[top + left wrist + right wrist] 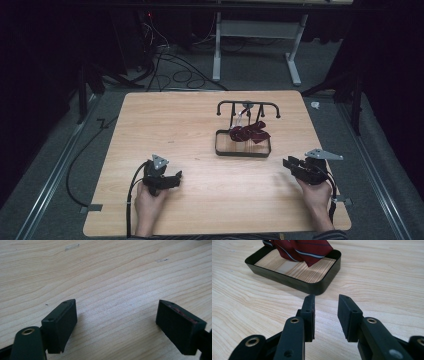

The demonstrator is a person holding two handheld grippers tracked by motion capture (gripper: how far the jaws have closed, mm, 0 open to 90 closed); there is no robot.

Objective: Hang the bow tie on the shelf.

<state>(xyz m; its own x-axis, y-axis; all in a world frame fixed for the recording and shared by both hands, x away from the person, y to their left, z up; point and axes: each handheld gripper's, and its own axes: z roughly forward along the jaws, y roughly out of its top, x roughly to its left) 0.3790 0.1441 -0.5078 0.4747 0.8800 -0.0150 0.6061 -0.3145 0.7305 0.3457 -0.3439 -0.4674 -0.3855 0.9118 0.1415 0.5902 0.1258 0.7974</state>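
Nearest to me, my left gripper [167, 180] sits low over the wooden table [175, 125] toward the near-left part of the board, its jaws spread wide with only bare wood grain between them in the left gripper view. My right gripper [292, 165] is near the table's right edge, angled toward the centre; its jaws stand partly apart, a narrow gap between the pads, and nothing sits in that gap but tabletop.

Ahead of the right gripper lies the black tray base [312, 286] of a small rack. In the right gripper view its rounded near corner is just beyond the jaw tips, not touching them. Over the tray hangs a dark red striped necktie [304, 251], its folds dropping into the tray's far half; the near half of the tray shows bare wood. From the high view the tie [248, 132] is draped from the black hanger bar [248, 104] that rises at the tray's back edge.

Open room: a broad stretch of bare board lies between my two grippers and to the left of the rack. The right gripper is close to the right edge and the near-right corner. Beyond the far edge I see grey floor with cables [175, 70] and a white table frame [260, 45].
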